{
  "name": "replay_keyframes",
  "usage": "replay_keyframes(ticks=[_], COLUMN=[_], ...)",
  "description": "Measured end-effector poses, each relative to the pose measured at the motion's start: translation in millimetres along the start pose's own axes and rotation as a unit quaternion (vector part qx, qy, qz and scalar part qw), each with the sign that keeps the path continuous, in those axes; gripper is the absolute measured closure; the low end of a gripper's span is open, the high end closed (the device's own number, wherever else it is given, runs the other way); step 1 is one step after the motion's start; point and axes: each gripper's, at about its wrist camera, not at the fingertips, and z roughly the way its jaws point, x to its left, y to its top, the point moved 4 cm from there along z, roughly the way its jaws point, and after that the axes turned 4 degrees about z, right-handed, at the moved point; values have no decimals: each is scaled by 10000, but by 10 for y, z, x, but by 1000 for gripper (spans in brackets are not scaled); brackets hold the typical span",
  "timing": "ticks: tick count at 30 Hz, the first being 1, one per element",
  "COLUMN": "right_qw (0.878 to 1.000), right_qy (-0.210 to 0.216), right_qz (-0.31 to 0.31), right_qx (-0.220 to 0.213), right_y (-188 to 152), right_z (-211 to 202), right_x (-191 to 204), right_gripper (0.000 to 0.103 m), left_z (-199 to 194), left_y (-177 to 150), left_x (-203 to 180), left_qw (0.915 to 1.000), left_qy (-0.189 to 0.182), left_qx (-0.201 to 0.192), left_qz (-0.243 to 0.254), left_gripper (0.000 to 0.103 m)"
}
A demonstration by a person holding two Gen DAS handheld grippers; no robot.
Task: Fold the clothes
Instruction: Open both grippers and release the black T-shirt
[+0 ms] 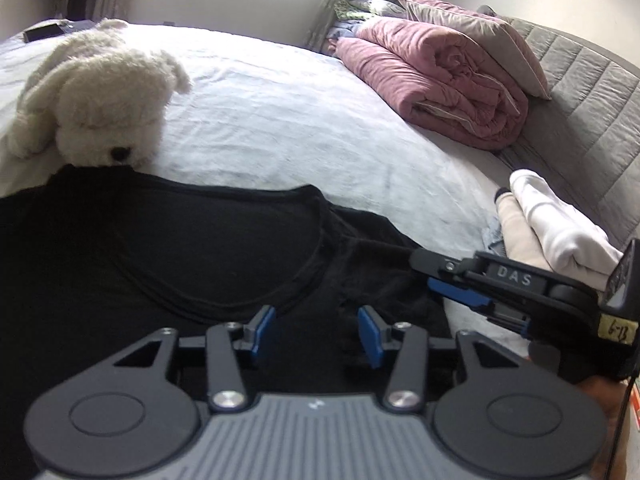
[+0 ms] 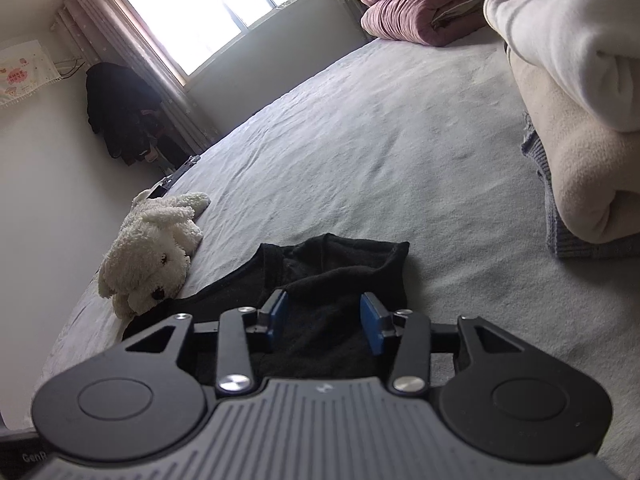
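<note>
Daylight is pouring through a window (image 2: 200,12) flanked by pale curtains (image 2: 132,60), washing over plain white walls. A wide bed (image 1: 280,112) under a creased white sheet is filling the room, its grey quilted headboard (image 1: 580,92) running along one side. Dark clothing (image 2: 116,112) is hanging in the corner beside a small wall poster (image 2: 20,72).

Matt black cloth shirt (image 1: 180,240), fluffy plush dog (image 1: 100,92), wrinkled cotton sheet (image 1: 300,120)

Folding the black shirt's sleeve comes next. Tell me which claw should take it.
Right claw, probably. Its open pads already straddle the bunched sleeve end of the black shirt. The left claw is open over the neckline, farther from that sleeve.
</note>
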Motion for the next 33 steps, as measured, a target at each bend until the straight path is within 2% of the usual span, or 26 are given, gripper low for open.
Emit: replay_keyframes(ticks=[3,7,9,14,16,19,24,27,30,33], right_qw=[10000,9998,9994,9988,9986,9988,9992,9985,9979,9965], right_qy=[23,-34,-155,-327,-339,-267,-268,-356,-218,-69], right_qz=[-75,-210,-303,-356,-402,-401,-220,-225,-463,-713], right_qx=[-9,-37,-100,-19,19,45,221,346,386,422], right_y=[-2,-15,-34,-119,-159,-196,-264,-285,-275,-265], right_z=[-7,-3,17,121,150,164,141,133,154,175], right_x=[82,151,179,249,313,396,525,634,857,1086], right_gripper=[58,56,56,55,54,50,47,47,43,40], left_z=[-106,-234,-272,-346,-427,-590,-742,-800,-859,-867], left_y=[34,1,-43,-29,8,54,-11,-59,-108,-131], left_x=[202,530,685,1006,1150,1410,1909,2081,2253,2322], left_qw=[9992,9963,9940,9886,9853,9751,9544,9447,9340,9320], left_qy=[376,707,860,1317,1501,1982,2683,2932,3177,3208], left_qx=[-84,-290,-381,-326,-424,-613,-584,-569,-554,-540], left_qz=[-48,-383,-553,-654,-703,-781,-1174,-1355,-1535,-1602], left_gripper=[48,38,37,36,32,26,24,24,24,24])
